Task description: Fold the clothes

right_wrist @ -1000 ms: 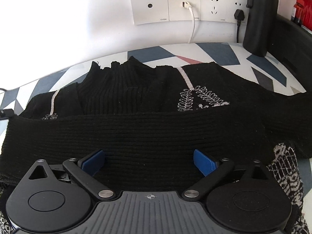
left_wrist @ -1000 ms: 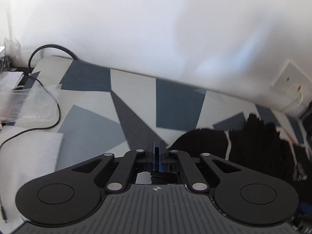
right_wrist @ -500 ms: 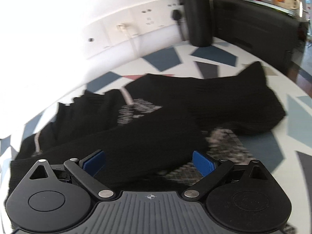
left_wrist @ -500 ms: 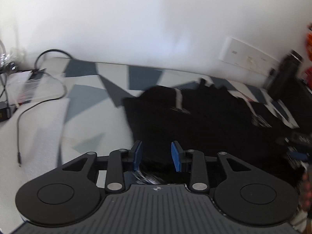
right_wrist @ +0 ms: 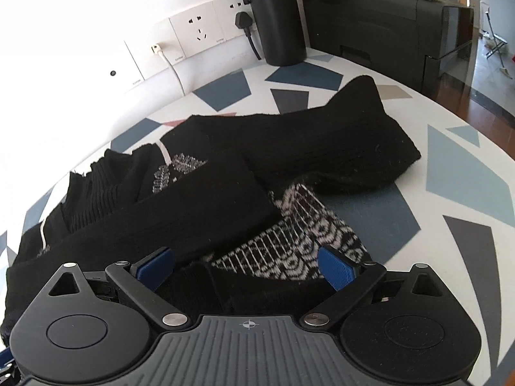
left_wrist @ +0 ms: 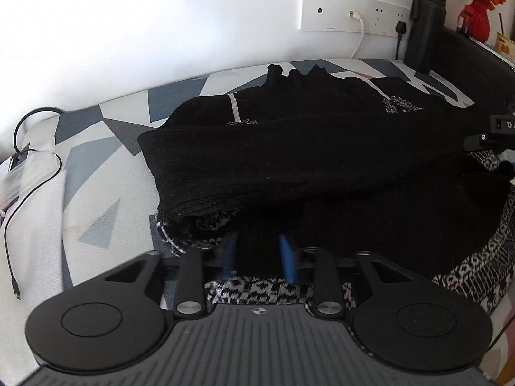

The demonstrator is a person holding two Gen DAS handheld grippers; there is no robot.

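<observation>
A black knit sweater (left_wrist: 305, 157) with a white patterned hem lies partly folded on the patterned table; it also shows in the right wrist view (right_wrist: 225, 193). One sleeve lies folded across the body (right_wrist: 338, 148). My left gripper (left_wrist: 257, 254) is low at the near hem, its blue pads part-way open with black knit between them, not pinched. My right gripper (right_wrist: 246, 265) is wide open and empty over the patterned hem (right_wrist: 296, 238). Part of the right gripper shows at the right edge of the left wrist view (left_wrist: 492, 132).
A black flask (right_wrist: 276, 16) stands by the wall sockets (right_wrist: 193, 35). A black case (right_wrist: 386, 19) stands at the back right. A white cable (left_wrist: 357, 38) hangs from a socket. A black cable (left_wrist: 32, 177) and clear plastic lie at the left. The table edge (right_wrist: 482, 135) curves at the right.
The left gripper has opened, swung right and dropped to the sweater's near hem. The right gripper stayed wide open and turned right, toward the sleeve end and the case.
</observation>
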